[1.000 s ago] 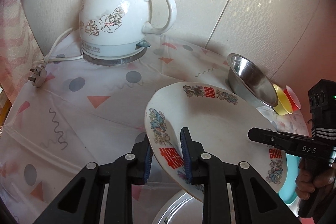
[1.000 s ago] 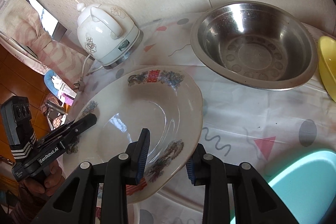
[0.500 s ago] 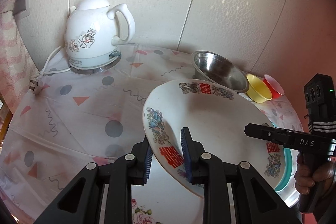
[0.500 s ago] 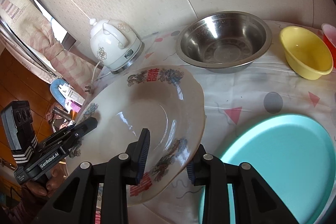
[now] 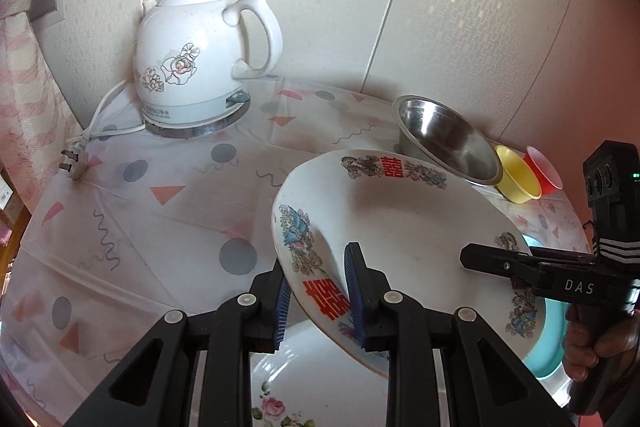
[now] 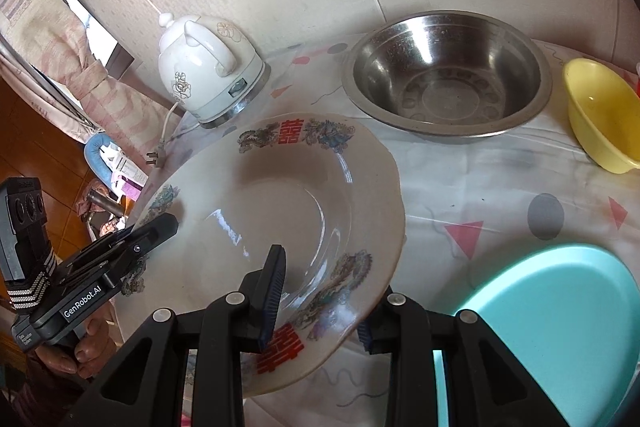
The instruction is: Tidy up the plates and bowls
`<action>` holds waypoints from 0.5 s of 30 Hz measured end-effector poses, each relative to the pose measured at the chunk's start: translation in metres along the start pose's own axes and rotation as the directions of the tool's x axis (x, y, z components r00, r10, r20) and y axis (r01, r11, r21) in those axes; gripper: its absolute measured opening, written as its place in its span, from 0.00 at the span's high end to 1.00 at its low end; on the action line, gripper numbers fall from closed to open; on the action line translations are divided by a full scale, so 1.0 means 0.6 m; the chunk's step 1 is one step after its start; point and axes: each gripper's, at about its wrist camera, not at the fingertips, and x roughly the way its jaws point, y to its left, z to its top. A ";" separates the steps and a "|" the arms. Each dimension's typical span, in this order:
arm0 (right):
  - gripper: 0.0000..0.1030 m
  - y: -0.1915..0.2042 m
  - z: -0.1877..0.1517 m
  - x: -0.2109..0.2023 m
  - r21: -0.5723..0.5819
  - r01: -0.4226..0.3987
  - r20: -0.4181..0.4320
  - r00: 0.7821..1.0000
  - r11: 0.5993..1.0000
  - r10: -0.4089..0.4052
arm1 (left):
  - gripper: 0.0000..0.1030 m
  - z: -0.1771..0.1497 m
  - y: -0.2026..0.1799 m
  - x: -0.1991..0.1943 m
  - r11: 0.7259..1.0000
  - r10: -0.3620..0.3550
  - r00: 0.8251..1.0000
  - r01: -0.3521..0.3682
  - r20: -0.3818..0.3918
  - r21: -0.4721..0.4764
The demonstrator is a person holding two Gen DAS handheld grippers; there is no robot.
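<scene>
Around the lifted plate, pinched by both grippers' fingers: kettle, steel bowl, yellow bowl.

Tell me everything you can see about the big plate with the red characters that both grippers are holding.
The plate is a wide, shallow, glossy white dish, ceramic by its look, with a wavy rim bearing red characters and blue-green bird and flower prints. It looks empty. It is held tilted above the table, with the left gripper and right gripper each clamped on opposite edges of the rim. Nothing else visibly touches it.
</scene>
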 end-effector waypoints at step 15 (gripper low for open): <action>0.67 0.006 0.073 0.120 0.028 0.047 -0.051 0.998 0.998 -0.045 | 0.70 0.040 0.075 0.104 0.999 0.046 0.994 -0.048 -0.099 -0.025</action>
